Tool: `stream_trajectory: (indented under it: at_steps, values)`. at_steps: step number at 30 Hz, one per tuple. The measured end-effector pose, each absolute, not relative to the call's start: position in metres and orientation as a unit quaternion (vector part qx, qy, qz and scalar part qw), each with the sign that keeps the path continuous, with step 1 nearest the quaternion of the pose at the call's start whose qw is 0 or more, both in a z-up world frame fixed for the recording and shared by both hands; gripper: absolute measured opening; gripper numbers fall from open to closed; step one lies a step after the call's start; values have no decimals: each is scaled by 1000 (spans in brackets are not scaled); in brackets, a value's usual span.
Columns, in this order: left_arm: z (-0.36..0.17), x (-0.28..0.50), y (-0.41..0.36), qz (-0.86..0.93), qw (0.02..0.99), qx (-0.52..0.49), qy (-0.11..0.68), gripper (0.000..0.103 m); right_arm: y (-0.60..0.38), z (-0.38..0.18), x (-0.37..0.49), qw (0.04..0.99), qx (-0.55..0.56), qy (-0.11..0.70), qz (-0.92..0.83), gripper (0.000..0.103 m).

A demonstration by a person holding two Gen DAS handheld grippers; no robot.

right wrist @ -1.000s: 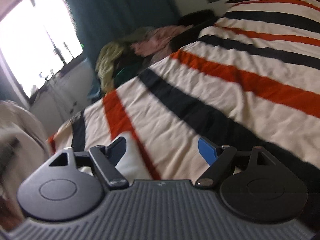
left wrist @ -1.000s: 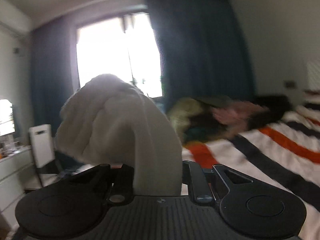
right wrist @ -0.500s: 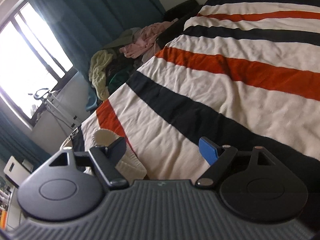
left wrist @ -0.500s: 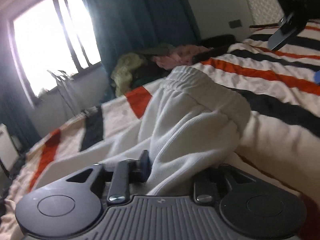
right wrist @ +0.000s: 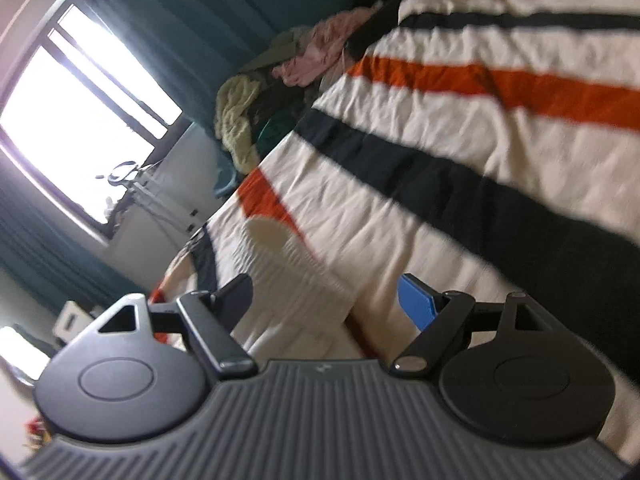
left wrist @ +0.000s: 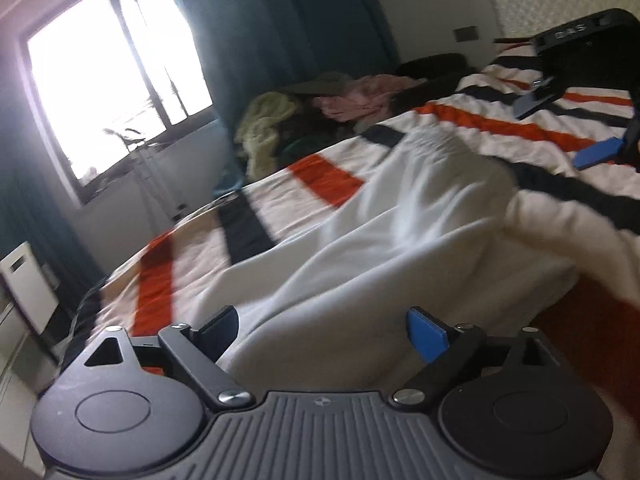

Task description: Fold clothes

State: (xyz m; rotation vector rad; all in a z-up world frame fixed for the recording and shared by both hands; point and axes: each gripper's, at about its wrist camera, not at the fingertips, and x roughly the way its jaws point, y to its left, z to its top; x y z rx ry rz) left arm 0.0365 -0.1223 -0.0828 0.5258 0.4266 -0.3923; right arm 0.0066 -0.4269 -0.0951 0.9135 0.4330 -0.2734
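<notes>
A white garment (left wrist: 400, 232) with a gathered elastic waistband lies rumpled across the striped bed (left wrist: 328, 172). My left gripper (left wrist: 324, 332) sits low at its near end. Its jaws are opening and stand wide, with the cloth lying between them, untouched by the pads. In the left wrist view my right gripper (left wrist: 566, 128) hovers open above the bed, just beyond the waistband. In the right wrist view the ribbed end of the white garment (right wrist: 288, 264) lies ahead between the fingers of the right gripper (right wrist: 326, 300), and nothing is gripped.
A pile of loose clothes (left wrist: 304, 120) in yellow-green, pink and dark colours sits at the far edge of the bed, below the dark curtains (left wrist: 280, 20). A bright window (left wrist: 112, 80) is at left. A white cabinet (left wrist: 24, 280) stands beside the bed.
My left gripper held the white garment bunched up in the air, then came down to the bed and its jaws spread, leaving the garment lying there. My right gripper rolled; the garment's end now lies before it.
</notes>
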Motion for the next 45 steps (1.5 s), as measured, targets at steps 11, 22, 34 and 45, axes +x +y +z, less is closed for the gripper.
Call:
stream_trajectory:
  at_steps: [11, 22, 34, 45]
  values:
    - [-91, 59, -86, -132, 933, 224, 248, 98, -404, -145, 43, 811, 527, 247, -61, 82]
    - [-95, 71, -69, -122, 938, 150, 287, 100, -399, -155, 63, 836, 501, 209, -85, 43]
    - [-97, 88, -18, -125, 914, -71, 378, 101, -417, -156, 15, 794, 552, 221, -129, 34]
    - [-93, 83, 16, -151, 877, -206, 407, 98, -419, -179, 8, 744, 606, 244, -140, 70]
